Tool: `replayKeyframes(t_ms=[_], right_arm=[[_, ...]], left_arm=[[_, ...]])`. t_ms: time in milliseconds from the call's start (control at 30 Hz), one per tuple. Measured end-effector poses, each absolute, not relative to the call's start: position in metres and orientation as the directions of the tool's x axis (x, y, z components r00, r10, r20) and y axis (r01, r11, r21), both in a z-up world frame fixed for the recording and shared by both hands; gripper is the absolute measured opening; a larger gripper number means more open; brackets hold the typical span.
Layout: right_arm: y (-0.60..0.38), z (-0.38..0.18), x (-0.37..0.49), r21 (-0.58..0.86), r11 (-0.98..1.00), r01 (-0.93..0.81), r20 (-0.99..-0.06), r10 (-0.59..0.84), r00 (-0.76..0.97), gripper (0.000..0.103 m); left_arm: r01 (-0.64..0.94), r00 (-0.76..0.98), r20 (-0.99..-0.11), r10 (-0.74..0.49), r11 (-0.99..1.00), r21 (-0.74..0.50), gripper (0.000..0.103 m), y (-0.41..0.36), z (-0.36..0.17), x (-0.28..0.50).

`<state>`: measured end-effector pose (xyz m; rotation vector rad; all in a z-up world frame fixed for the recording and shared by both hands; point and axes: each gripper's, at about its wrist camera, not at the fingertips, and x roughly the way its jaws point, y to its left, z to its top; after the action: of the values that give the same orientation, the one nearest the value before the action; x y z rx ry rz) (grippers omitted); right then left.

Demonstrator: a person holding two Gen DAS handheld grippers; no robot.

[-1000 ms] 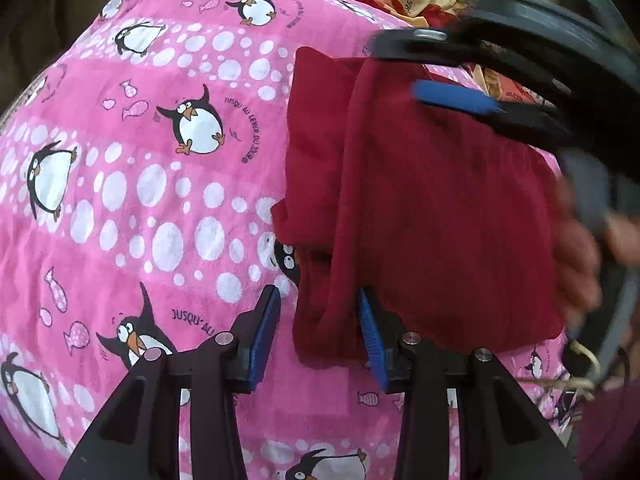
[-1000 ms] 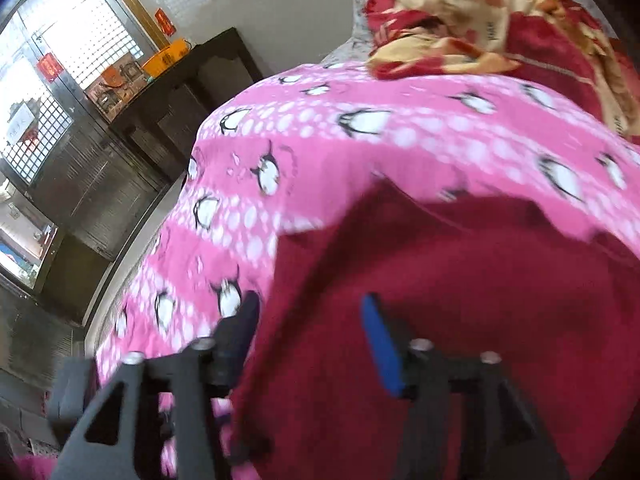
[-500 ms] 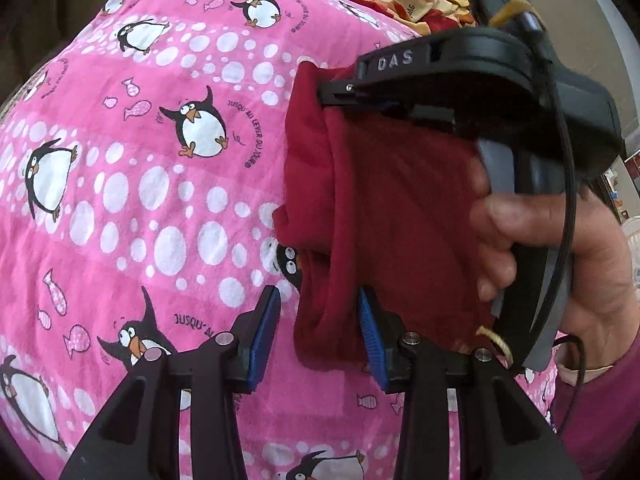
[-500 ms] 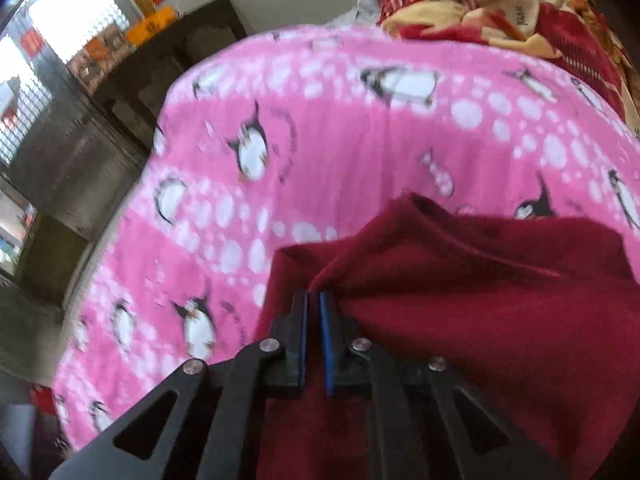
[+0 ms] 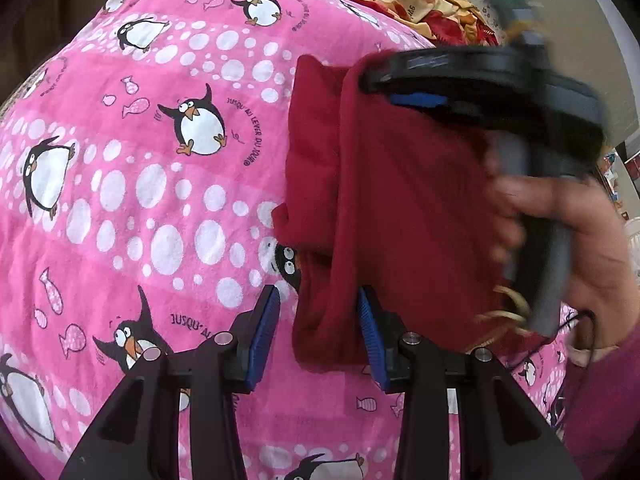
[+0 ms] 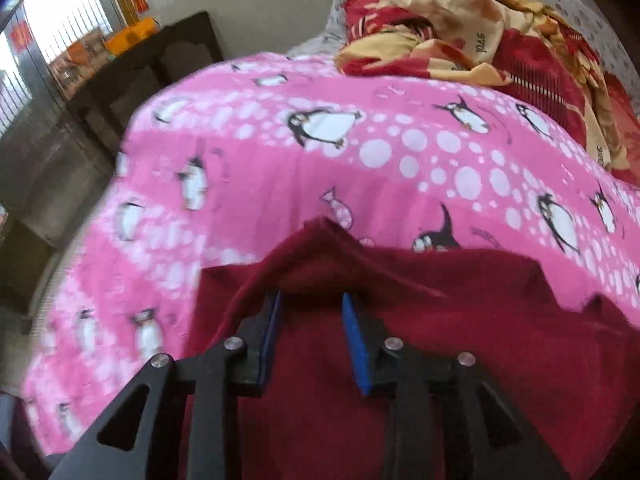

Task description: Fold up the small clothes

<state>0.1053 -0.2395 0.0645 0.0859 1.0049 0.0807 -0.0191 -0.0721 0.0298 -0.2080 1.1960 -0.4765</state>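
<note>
A dark red garment (image 5: 384, 208) lies partly folded on a pink penguin blanket (image 5: 160, 168). My left gripper (image 5: 318, 332) is open, its jaws on either side of the garment's near corner. My right gripper (image 6: 310, 320) is open over the garment (image 6: 400, 360), with a raised fold of cloth just past its fingertips. In the left wrist view the right gripper (image 5: 416, 100) is blurred at the garment's far edge, held by a hand (image 5: 560, 232).
A crumpled red and yellow blanket (image 6: 480, 40) lies at the far end of the bed. Dark wooden furniture (image 6: 132, 80) and a bright window stand past the bed's edge (image 6: 120, 168).
My right gripper was open, shut on the garment's fold half a second ago, and is open again now. The left gripper has stayed open at the near corner.
</note>
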Motion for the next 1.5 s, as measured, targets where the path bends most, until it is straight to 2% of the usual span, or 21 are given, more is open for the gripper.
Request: replayKeyframes(t_ms=[133, 267, 333, 400, 533, 633, 700, 867, 967, 1100, 1200, 1500], right_arm=[[-0.228, 0.058, 0.113, 0.050, 0.998, -0.029, -0.838, 0.058, 0.543, 0.034], [-0.231, 0.075, 0.096, 0.084, 0.995, -0.052, -0.841, 0.099, 0.532, 0.036], [-0.232, 0.082, 0.084, 0.107, 0.992, -0.068, -0.831, 0.126, 0.541, 0.044], [-0.229, 0.079, 0.081, 0.102, 0.991, -0.084, -0.835, 0.131, 0.534, 0.057], [-0.222, 0.059, 0.091, 0.058, 0.996, -0.062, -0.885, 0.080, 0.458, 0.058], [-0.219, 0.071, 0.088, 0.113, 0.992, -0.050, -0.867, 0.124, 0.482, 0.059], [-0.212, 0.075, 0.087, 0.153, 0.985, -0.074, -0.856, 0.170, 0.488, 0.072], [-0.188, 0.055, 0.098, 0.062, 0.993, -0.101, -0.894, 0.101, 0.437, 0.075], [-0.180, 0.048, 0.097, 0.024, 0.994, -0.105, -0.889, 0.069, 0.453, 0.083], [-0.176, 0.049, 0.092, 0.014, 0.993, -0.115, -0.892, 0.064, 0.448, 0.083], [-0.182, 0.056, 0.083, 0.057, 0.993, -0.100, -0.890, 0.096, 0.446, 0.083], [-0.228, 0.076, 0.060, 0.337, 0.941, -0.004, -0.836, 0.302, 0.459, 0.083]], left_arm=[[0.240, 0.273, -0.841, -0.467, 0.880, -0.411, 0.019, -0.069, 0.030, -0.016], [0.247, 0.281, -0.840, -0.464, 0.881, -0.404, 0.019, -0.069, 0.030, -0.017], [0.245, 0.282, -0.840, -0.464, 0.881, -0.405, 0.019, -0.069, 0.029, -0.017], [0.244, 0.283, -0.841, -0.462, 0.882, -0.403, 0.020, -0.069, 0.029, -0.017], [0.245, 0.284, -0.840, -0.462, 0.882, -0.403, 0.021, -0.071, 0.029, -0.017], [0.245, 0.283, -0.836, -0.471, 0.878, -0.411, 0.021, -0.069, 0.027, -0.017], [0.243, 0.286, -0.835, -0.469, 0.879, -0.410, 0.022, -0.068, 0.028, -0.017], [0.243, 0.289, -0.832, -0.474, 0.877, -0.416, 0.022, -0.068, 0.027, -0.018], [0.240, 0.285, -0.830, -0.479, 0.874, -0.422, 0.022, -0.067, 0.027, -0.017], [0.242, 0.288, -0.831, -0.475, 0.876, -0.417, 0.023, -0.067, 0.027, -0.017], [0.244, 0.292, -0.828, -0.478, 0.875, -0.419, 0.023, -0.067, 0.028, -0.019], [0.236, 0.282, -0.773, -0.568, 0.823, -0.518, 0.023, -0.047, 0.039, -0.031]])
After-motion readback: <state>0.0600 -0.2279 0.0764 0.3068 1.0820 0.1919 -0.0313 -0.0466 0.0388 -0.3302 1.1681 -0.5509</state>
